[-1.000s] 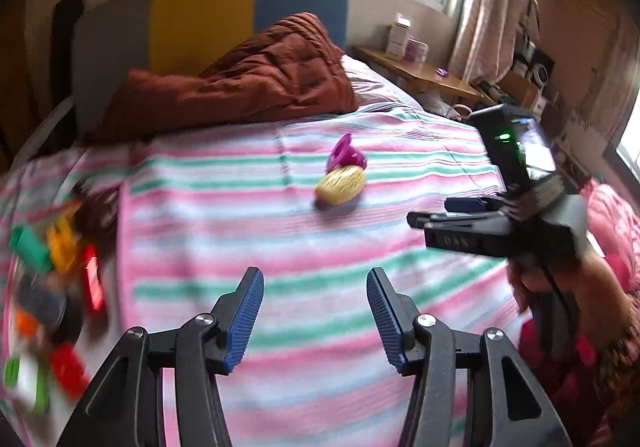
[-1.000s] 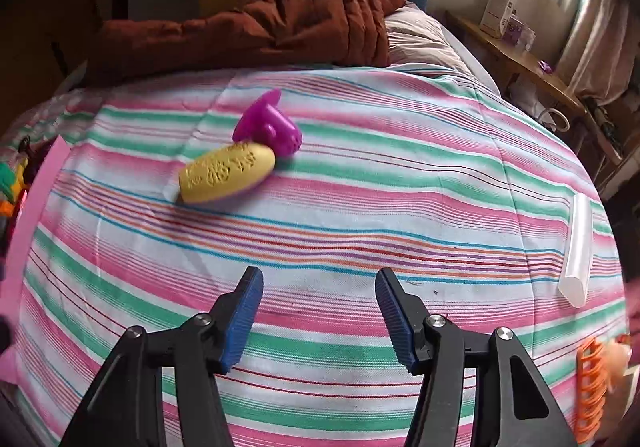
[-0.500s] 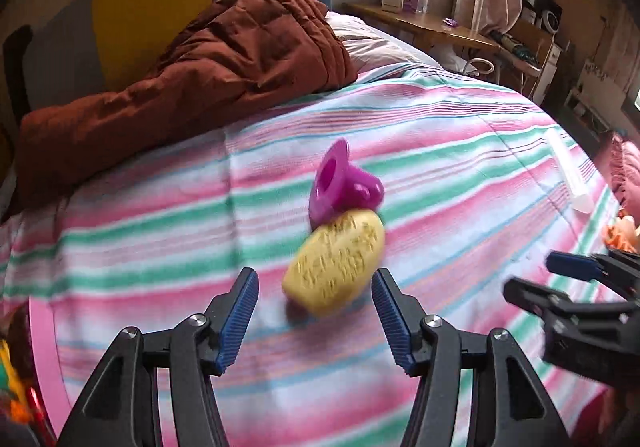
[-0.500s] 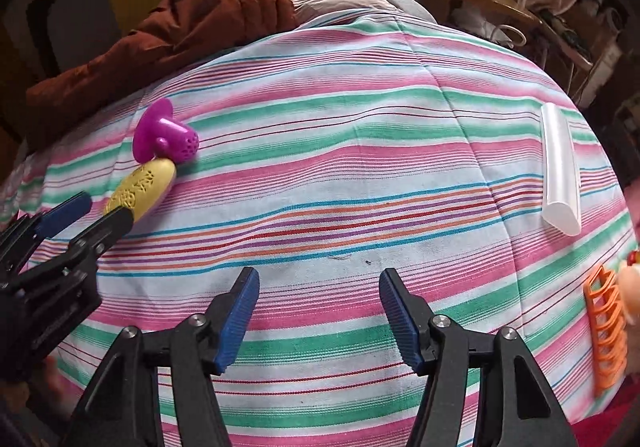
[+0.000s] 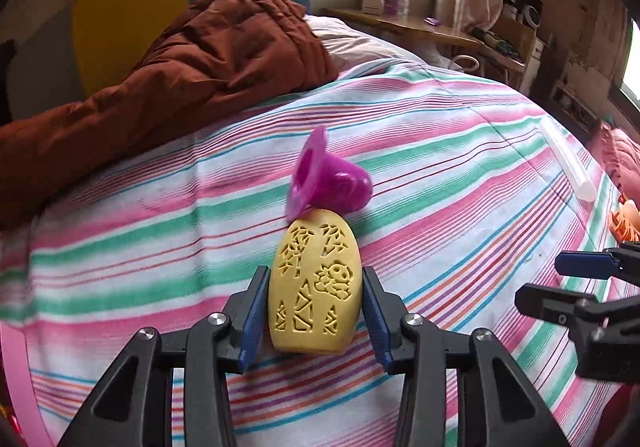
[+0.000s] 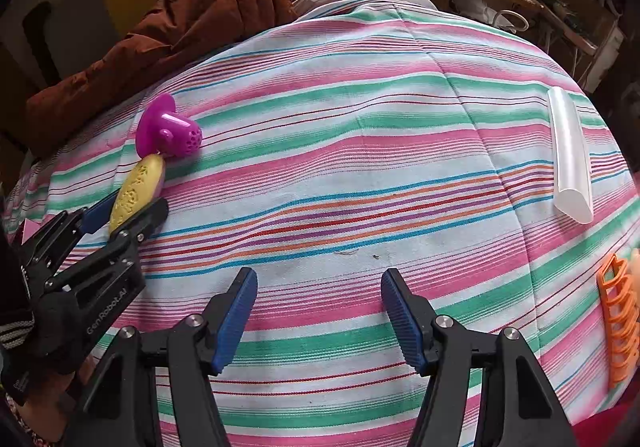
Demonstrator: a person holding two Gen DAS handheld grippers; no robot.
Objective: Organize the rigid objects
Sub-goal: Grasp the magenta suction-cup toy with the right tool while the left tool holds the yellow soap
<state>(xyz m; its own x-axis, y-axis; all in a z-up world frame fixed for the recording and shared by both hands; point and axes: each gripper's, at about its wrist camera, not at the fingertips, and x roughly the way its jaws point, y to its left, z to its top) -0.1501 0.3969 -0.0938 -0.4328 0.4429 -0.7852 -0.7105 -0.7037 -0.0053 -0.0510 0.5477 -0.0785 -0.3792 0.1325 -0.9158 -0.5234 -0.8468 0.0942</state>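
On striped bedspread (image 5: pixel 440 175) | left gripper (image 5: pixel 315 303) low, jaws flanking yellow carved block (image 5: pixel 316 287) | right gripper (image 6: pixel 318 307) hovering, jaws wide, empty

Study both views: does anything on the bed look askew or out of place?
The purple funnel lies tipped on its side, touching the yellow block that the left gripper brackets. Nothing looks damaged.

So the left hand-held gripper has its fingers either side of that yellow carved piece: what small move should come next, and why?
Probably close the left hand-held gripper on the yellow carved oval. Its blue pads flank the oval's sides, seemingly not yet squeezing. The purple funnel-shaped toy touches the oval's far end, so lift gently. The right hand-held gripper hangs open over bare striped bedspread.
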